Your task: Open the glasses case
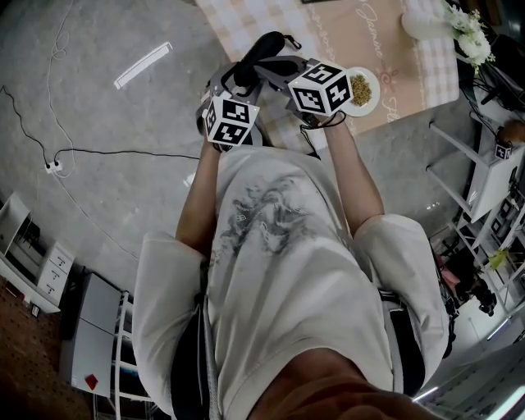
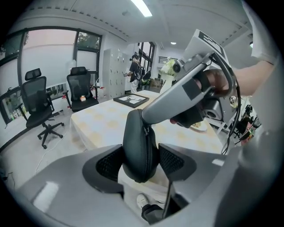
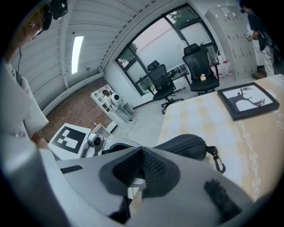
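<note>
A black zippered glasses case (image 1: pixel 264 47) is held in the air over the near edge of the table. My left gripper (image 2: pixel 140 162) is shut on the glasses case (image 2: pixel 138 146), with a pad pressed against each flat side and the zip seam facing the camera. My right gripper (image 2: pixel 151 116) reaches in from the upper right and its tip touches the top of the case at the zip. In the right gripper view its jaws (image 3: pixel 142 166) are shut, and the case (image 3: pixel 188 145) with its clip (image 3: pixel 216 160) lies just behind them. Whether the zip pull is pinched is hidden.
Below the case is a table (image 1: pixel 238 20) with a checked cloth. It carries a small dish of grains (image 1: pixel 362 89), white flowers (image 1: pixel 461 25) and a framed picture (image 3: pixel 248 101). Office chairs (image 2: pixel 41 106) stand on the grey floor, and cables (image 1: pixel 57 164) trail across it.
</note>
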{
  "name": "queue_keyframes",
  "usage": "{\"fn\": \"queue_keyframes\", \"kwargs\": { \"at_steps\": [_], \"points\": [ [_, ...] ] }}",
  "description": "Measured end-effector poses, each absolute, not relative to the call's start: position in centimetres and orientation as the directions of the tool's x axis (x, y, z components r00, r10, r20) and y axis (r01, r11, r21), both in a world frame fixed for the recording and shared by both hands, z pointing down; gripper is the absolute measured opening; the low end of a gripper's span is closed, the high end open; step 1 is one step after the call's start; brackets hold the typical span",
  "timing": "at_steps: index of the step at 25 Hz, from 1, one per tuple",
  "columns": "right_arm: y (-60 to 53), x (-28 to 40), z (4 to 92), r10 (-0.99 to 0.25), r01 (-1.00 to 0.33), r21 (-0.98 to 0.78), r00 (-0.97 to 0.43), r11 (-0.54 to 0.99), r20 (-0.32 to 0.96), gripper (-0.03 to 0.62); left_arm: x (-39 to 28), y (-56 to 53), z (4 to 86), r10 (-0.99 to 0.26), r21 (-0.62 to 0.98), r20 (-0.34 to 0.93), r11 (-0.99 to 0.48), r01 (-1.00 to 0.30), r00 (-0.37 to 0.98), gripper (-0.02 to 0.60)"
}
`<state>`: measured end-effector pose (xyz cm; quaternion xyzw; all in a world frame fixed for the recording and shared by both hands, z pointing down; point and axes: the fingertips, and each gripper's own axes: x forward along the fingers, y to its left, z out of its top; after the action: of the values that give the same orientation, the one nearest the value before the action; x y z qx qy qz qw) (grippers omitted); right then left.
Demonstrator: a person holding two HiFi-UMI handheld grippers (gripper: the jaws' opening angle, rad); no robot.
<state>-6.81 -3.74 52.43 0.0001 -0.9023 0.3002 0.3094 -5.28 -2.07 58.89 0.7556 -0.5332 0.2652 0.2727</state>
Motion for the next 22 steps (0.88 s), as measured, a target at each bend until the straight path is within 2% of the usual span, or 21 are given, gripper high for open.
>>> {"fn": "queue_keyframes", "kwargs": {
  "at_steps": [22],
  "points": [
    [-6.5, -6.7, 52.2, 0.133, -0.224, -0.517, -0.814, 0.826, 0.565, 0.017, -5.6, -2.1, 58.9, -0.654, 0.172, 0.688, -0.274, -0.946, 0.314, 0.264]
  ]
}}
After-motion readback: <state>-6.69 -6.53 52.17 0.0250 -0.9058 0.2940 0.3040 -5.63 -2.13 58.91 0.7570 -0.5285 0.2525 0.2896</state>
